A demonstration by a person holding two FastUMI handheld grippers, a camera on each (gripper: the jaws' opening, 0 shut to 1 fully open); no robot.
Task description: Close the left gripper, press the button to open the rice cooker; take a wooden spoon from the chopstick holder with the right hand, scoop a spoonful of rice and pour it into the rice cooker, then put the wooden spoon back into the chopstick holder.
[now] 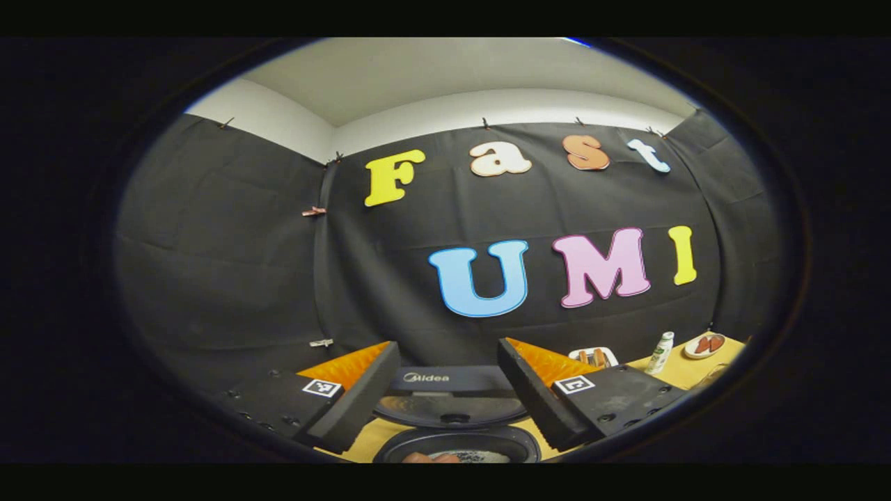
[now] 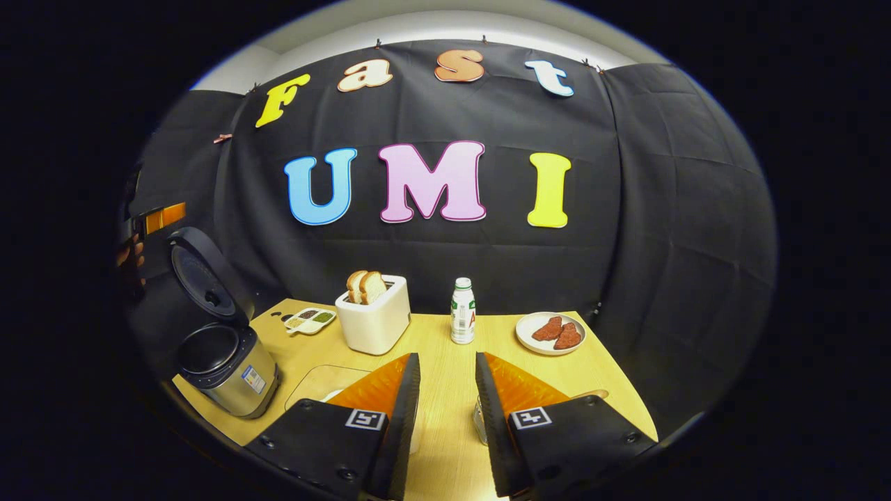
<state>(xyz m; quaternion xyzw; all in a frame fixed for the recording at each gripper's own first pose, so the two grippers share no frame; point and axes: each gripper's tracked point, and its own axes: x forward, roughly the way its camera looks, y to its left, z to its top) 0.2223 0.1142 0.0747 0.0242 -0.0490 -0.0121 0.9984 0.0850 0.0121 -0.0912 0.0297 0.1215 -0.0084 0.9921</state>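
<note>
**Rice cooker open, both grippers empty**

The rice cooker [image 2: 226, 372] stands at the left end of the wooden table [image 2: 445, 410] with its lid [image 2: 202, 278] swung up and back — the dark inner pot is exposed. In the left gripper view the left gripper [image 1: 449, 410] hovers just above the cooker's open mouth, its 2 fingers spread wide apart with nothing between them; the raised lid shows between the fingers. In the right gripper view the right gripper [image 2: 445, 435] hangs over the near middle of the table, its fingers parted by a narrow gap and holding nothing. A small part of a container [image 2: 480, 421] peeps out behind the inner edge of one finger — too hidden to tell what it is.

Farther back on the table stand a white toaster [image 2: 376, 320] with 2 bread slices [image 2: 365, 285], a small bottle [image 2: 462, 311], a plate [image 2: 532, 327] with 2 reddish pieces, and a divided tray [image 2: 310, 320] near the cooker.
</note>
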